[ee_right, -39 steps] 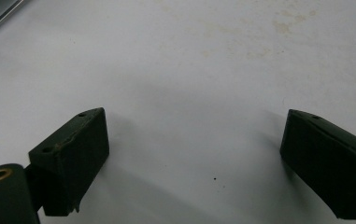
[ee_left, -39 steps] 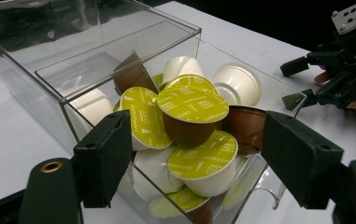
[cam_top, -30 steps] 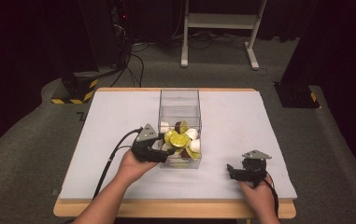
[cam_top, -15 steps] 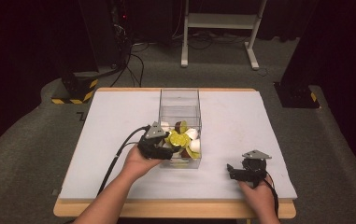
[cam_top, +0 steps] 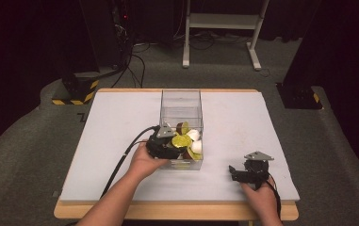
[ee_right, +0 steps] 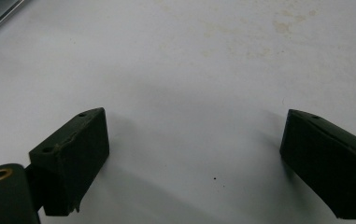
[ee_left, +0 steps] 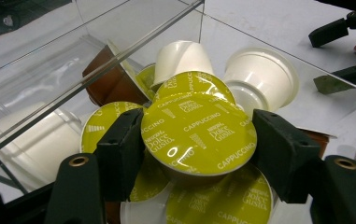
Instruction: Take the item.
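Note:
A clear plastic box (cam_top: 181,92) stands in the middle of the white table (cam_top: 120,122), its near end piled with coffee capsules. My left gripper (cam_top: 179,143) reaches into that end from the left. In the left gripper view my left gripper (ee_left: 199,154) is shut on a capsule with a yellow-green "Cappuccino" lid (ee_left: 199,133), one jaw on each side of its rim. More yellow-green lids, white capsules (ee_left: 259,77) and a brown capsule (ee_left: 110,81) lie under and behind it. My right gripper (cam_top: 233,173) rests open on the bare table, right of the box; nothing lies between its jaws (ee_right: 194,163).
The box's far half (cam_top: 181,110) holds nothing I can see. The table's front edge (cam_top: 177,207) runs just behind both hands. A white stand (cam_top: 224,28) and a dark cabinet with cables (cam_top: 101,42) are on the floor beyond the table.
My left gripper has moved right, from beside the box to over the capsule pile at its near end. The right gripper has stayed put.

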A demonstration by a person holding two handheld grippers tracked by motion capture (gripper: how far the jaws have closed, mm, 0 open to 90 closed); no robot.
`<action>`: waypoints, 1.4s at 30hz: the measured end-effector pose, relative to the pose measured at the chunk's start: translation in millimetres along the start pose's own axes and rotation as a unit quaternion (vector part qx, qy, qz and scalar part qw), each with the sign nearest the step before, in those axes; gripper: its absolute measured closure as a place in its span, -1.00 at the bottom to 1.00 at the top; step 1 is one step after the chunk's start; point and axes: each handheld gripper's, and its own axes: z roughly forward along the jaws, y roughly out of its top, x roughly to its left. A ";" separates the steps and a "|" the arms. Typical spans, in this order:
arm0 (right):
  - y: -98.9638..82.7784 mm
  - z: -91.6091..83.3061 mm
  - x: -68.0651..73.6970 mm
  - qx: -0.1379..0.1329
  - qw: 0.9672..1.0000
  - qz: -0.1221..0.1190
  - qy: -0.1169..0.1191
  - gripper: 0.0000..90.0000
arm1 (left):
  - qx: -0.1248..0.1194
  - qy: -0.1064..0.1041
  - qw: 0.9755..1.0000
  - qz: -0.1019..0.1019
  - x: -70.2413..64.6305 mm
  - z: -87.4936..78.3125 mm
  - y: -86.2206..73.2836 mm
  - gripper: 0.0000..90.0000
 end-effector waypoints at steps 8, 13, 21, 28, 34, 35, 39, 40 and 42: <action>0.0 0.0 0.0 0.000 1.000 0.000 0.000 -0.82 | 0.000 -0.007 1.000 0.007 1.0 -1.2 -1.0 -0.17; 0.0 0.0 0.0 0.000 1.000 0.000 0.000 -0.82 | -0.006 -0.009 1.000 0.003 0.8 -3.2 -0.6 -0.16; 0.0 0.0 0.0 0.000 1.000 0.000 0.000 -0.82 | -0.024 -0.017 0.999 -0.013 -0.3 -10.2 1.4 -0.16; 0.0 0.0 0.0 0.000 1.000 0.000 0.000 -0.82 | -0.036 -0.020 0.999 -0.026 2.0 -19.4 2.0 -0.16; 0.0 0.0 -0.1 0.000 1.000 0.000 0.000 -0.82 | -0.044 -0.019 0.999 -0.023 2.9 -28.5 1.9 -0.16; 0.0 0.1 0.0 0.000 1.000 0.000 0.000 -0.82 | -0.046 -0.019 0.999 -0.023 3.2 -30.2 2.2 -0.16; 0.0 0.0 0.1 0.000 1.000 0.000 0.000 -0.82 | -0.055 -0.020 0.998 -0.029 4.9 -36.3 3.4 -0.16; 0.0 0.0 0.1 0.000 1.000 0.000 0.000 -0.82 | -0.055 -0.020 0.998 -0.029 4.9 -36.3 3.4 -0.16; 0.0 0.0 0.1 0.000 1.000 0.000 0.000 -0.82 | -0.059 -0.022 0.997 -0.034 6.6 -40.9 3.9 -0.16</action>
